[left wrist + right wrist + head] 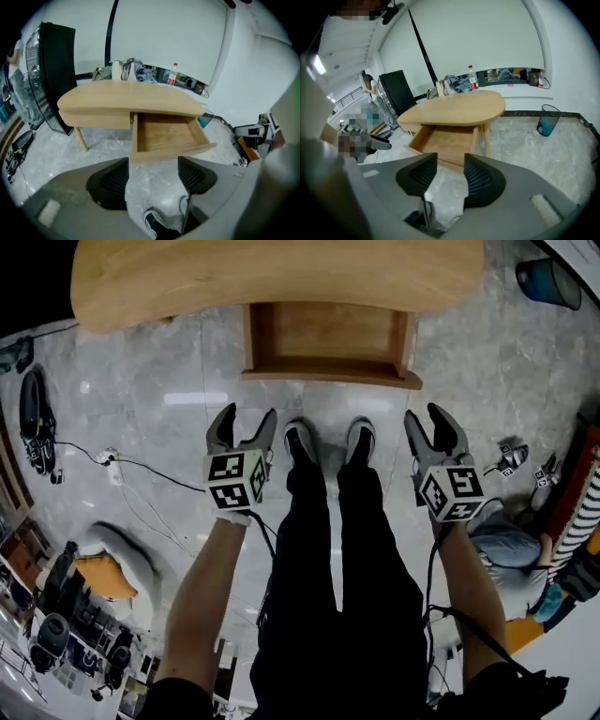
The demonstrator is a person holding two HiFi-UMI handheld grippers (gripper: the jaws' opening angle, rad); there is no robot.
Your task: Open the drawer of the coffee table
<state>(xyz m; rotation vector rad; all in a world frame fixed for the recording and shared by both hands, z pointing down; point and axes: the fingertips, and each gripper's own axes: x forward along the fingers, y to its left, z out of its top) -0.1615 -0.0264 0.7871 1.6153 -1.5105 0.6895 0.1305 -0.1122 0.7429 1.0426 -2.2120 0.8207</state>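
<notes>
Person stands on pale marble floor (159, 381), facing a light wooden coffee table (281, 273) with a rounded top.

Drawer (328, 338): pulled well out from under the tabletop toward the person, front panel nearest the feet. Its wooden inside is bare. In the left gripper view the drawer sits at the right half of the table front, beside a fixed panel on the left.

Left gripper (248, 418): held in the air short of the drawer front, apart from it, pointing down and forward. Jaws spread; between the ribbed pads (115, 178) only floor and the toe of a shoe (300, 442) show. Nothing pinched.

Right gripper (427, 423): level with the left one, on the other side of the legs, also clear of the drawer. Jaws apart, somewhat narrower than the left pair; only floor and the drawer's front edge beyond show in the gap. Nothing held.

Surroundings: blue bin (548, 282) on the floor off the table's right end; a bottle (172, 75) with a red cap and some clutter behind the table against the wall; a cable (141, 465) trails across the floor at left
</notes>
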